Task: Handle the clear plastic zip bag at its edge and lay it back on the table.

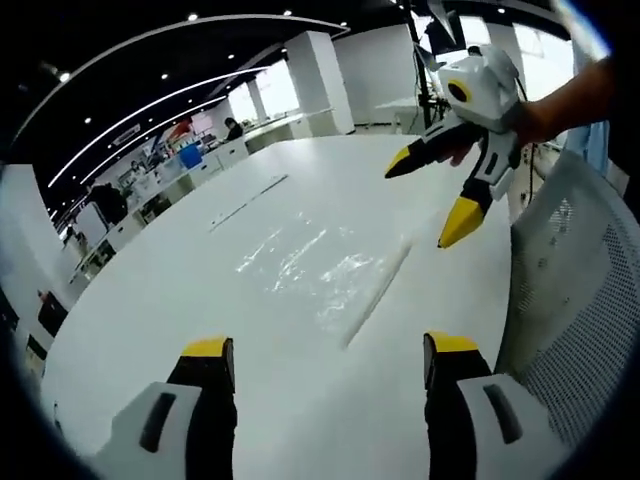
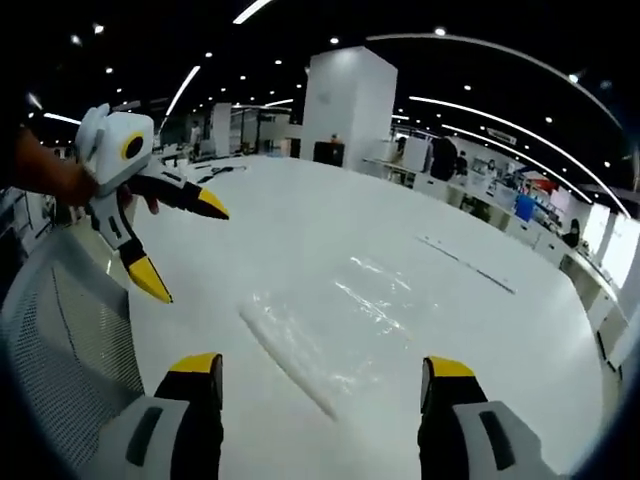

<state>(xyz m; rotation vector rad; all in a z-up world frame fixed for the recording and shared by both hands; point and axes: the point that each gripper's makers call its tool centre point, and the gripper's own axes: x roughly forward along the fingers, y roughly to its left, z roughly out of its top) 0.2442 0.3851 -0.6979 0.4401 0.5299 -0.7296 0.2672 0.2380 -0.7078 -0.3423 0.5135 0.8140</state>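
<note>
The clear plastic zip bag lies flat on the white table, its zip edge a pale strip toward the right. My left gripper stands open just short of it, nothing between its yellow-tipped jaws. Above the bag's right side hangs the right gripper, open and empty, held by a hand. In the right gripper view the bag lies ahead with its zip strip at the near left. My right gripper is open above the near edge. The left gripper hovers open at the left.
A grey mesh chair back stands at the table's edge; it is also in the right gripper view. A thin seam line crosses the table farther off. Desks, a white pillar and people are in the background.
</note>
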